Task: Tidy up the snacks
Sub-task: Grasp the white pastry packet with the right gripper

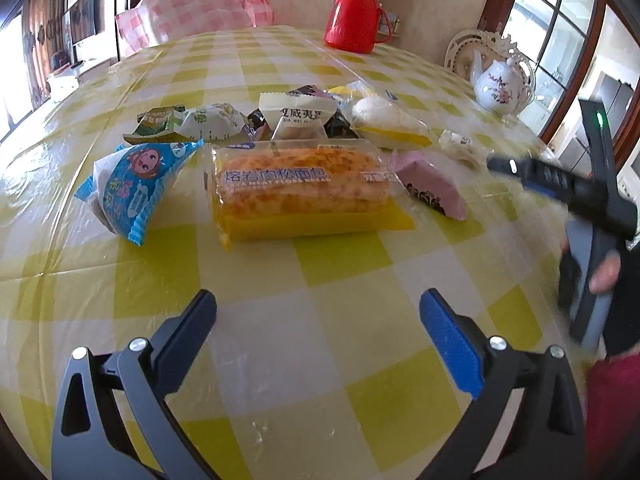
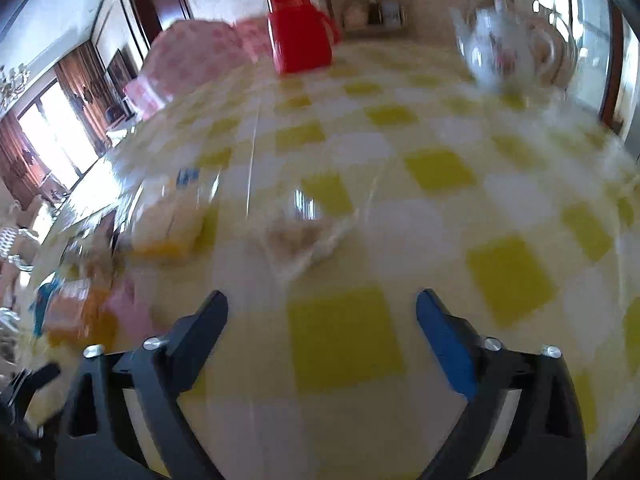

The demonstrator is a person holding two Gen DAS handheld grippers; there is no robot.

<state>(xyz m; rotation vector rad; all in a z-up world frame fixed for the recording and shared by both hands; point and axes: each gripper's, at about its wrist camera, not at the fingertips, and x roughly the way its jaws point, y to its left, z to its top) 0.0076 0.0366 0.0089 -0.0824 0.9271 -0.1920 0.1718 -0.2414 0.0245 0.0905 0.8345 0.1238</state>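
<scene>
The clear-wrapped meat floss bread roll on its yellow card tray (image 1: 304, 196) lay crosswise mid-table, just ahead of my left gripper (image 1: 318, 312), w/ bare cloth between us. Its crumbly orange top showed through the glossy film. To its left leaned the blue-and-white crinkle-edged snack pouch (image 1: 136, 186); to its right, touching the wrapper end, the small pink foil packet (image 1: 432, 186). Behind sat a heap of smaller wrapped snacks (image 1: 280, 120). My left jaws stood spread wide, nothing between them. My right gripper (image 2: 322, 312) was spread wide too, empty, over open checks; that view was blurred. A pale triangular packet (image 2: 304, 240) lay just beyond its tips. The yellow-and-white checked tablecloth under shiny clear plastic (image 1: 340, 256) had open room near me. The red plastic flask (image 1: 354, 12) & white floral porcelain teapot (image 1: 498, 88) stood well apart, by the far edge.
</scene>
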